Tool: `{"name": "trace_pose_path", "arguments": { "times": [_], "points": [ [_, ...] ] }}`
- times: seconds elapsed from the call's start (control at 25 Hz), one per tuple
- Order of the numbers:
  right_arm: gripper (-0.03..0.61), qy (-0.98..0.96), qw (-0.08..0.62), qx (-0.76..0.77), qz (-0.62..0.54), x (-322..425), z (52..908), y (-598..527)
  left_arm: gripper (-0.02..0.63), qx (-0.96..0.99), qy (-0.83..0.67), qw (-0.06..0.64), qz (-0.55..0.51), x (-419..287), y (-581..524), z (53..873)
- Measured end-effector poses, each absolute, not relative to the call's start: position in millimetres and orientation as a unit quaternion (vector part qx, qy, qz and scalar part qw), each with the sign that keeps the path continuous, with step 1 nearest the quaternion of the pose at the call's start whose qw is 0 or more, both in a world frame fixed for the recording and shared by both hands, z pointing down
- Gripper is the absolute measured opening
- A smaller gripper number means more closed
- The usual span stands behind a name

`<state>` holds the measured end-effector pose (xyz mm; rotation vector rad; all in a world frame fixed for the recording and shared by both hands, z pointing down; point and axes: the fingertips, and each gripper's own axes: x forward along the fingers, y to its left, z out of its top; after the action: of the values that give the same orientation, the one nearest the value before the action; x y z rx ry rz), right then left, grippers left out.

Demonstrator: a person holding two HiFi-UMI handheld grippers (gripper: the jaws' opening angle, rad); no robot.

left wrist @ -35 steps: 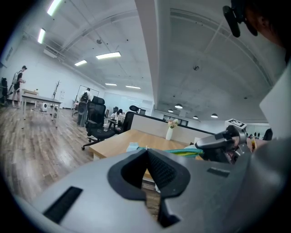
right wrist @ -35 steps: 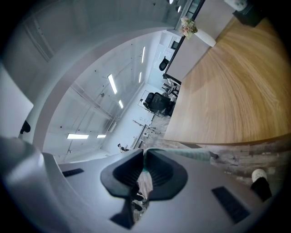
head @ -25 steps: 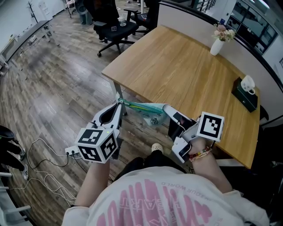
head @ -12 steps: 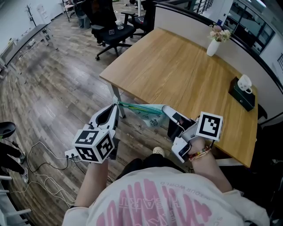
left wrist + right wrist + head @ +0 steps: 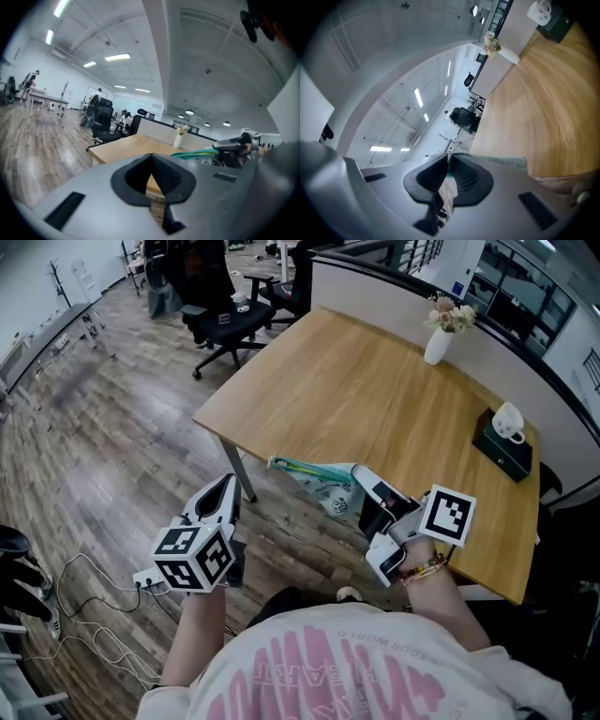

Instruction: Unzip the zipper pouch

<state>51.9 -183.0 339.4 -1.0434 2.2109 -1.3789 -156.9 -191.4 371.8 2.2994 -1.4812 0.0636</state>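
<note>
Head view: right gripper (image 5: 359,480) holds zipper pouch (image 5: 319,484).

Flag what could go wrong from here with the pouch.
1. The pouch hangs in the air from the right gripper alone, at the edge of the table; if that pinch slips, it likely falls to the floor.
2. The left gripper is shut on nothing, apart from the green zipper; it must open and aim, and may miss the limp end.

On your white T-shirt (image 5: 375,681), small pink print, upside down, reads partly "WORLD". Print on the pale zipper pouch (image 5: 330,486) is illegible.
</note>
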Motion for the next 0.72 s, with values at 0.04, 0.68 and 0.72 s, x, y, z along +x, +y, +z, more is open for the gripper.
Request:
{"name": "trace_pose_path", "arguments": {
  "times": [0.04, 0.68, 0.72],
  "points": [
    [0.029, 0.777, 0.161, -0.372, -0.481, 61.7, 339.3, -186.8, 0.003, 0.824, -0.527, 0.21, 0.006, -149.9, -193.3, 367.6],
    [0.032, 0.783, 0.148, -0.475, -0.374, 187.4, 313.3, -228.5, 0.002, 0.825, -0.521, 0.201, -0.081, -41.4, -211.0, 310.5],
    [0.034, 0.785, 0.144, -0.476, -0.37, 192.7, 312.5, -231.1, 0.002, 0.822, -0.525, 0.202, -0.084, -38.0, -212.5, 310.2]
  ]
}}
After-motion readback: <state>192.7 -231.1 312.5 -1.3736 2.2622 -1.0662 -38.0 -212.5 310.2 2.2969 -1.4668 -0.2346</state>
